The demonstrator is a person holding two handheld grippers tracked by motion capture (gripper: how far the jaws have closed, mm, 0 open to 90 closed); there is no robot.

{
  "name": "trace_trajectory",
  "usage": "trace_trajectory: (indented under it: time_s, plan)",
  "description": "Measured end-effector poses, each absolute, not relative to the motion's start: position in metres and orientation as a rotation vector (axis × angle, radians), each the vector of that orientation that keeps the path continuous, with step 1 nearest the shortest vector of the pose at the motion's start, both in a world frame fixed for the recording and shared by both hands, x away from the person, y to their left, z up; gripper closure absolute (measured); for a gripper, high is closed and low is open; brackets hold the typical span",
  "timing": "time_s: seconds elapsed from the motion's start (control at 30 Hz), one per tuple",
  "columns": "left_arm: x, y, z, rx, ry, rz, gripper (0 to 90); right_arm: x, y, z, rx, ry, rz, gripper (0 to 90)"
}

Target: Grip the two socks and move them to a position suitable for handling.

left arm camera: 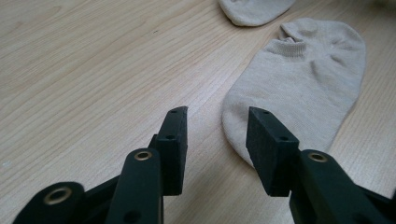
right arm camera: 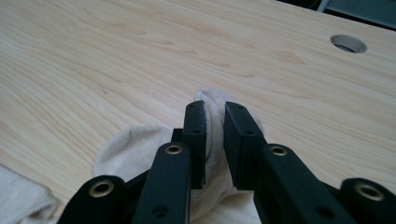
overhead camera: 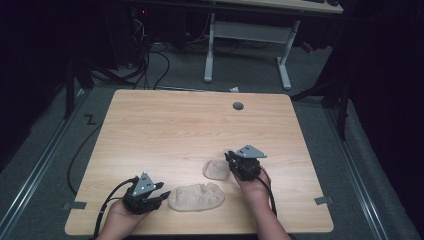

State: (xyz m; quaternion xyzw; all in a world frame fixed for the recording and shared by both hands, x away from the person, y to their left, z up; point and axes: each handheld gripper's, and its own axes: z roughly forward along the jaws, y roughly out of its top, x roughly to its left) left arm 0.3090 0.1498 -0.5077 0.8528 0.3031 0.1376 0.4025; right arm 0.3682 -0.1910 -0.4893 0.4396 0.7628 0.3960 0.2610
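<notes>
**Between the right jaws: a pinch of sock fabric**

At the right gripper (right arm camera: 214, 109), jaws are nearly together w/ a raised fold of the smaller sock (right arm camera: 140, 144) clamped between them. Left gripper (left arm camera: 217, 119) has jaws apart, nothing held, tips just at the rounded end of the larger sock (left arm camera: 303, 79), one jaw over its edge, the other over bare wood.

Both socks lie flat on the table (overhead camera: 165, 125), near the person's edge, close together; whether they touch I can't tell.

Handling, as a guess: thin knit, v. light, limp, so it'll drape and bunch, not slide. Best hold is prob. the ribbed cuff or an end edge, where fabric is doubled and a jaw can get under.
</notes>
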Motion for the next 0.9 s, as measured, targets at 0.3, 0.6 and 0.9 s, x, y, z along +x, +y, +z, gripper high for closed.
trace_trajectory:
  time_s: [0.3, 0.6, 0.9]
  plan:
    - [0.307, 0.151, -0.506, 2.161, 0.752, 0.352, 58.8, 0.361, -0.209, -0.493, 1.224, 2.064, 1.051, 77.9]
    - [0.309, 0.151, -0.506, 2.156, 0.760, 0.351, 58.5, 0.347, -0.235, -0.500, 1.268, 2.055, 0.980, 70.4]
    - [0.309, 0.145, -0.509, 2.183, 0.748, 0.355, 58.1, 0.339, -0.258, -0.502, 1.298, 2.016, 0.931, 66.1]
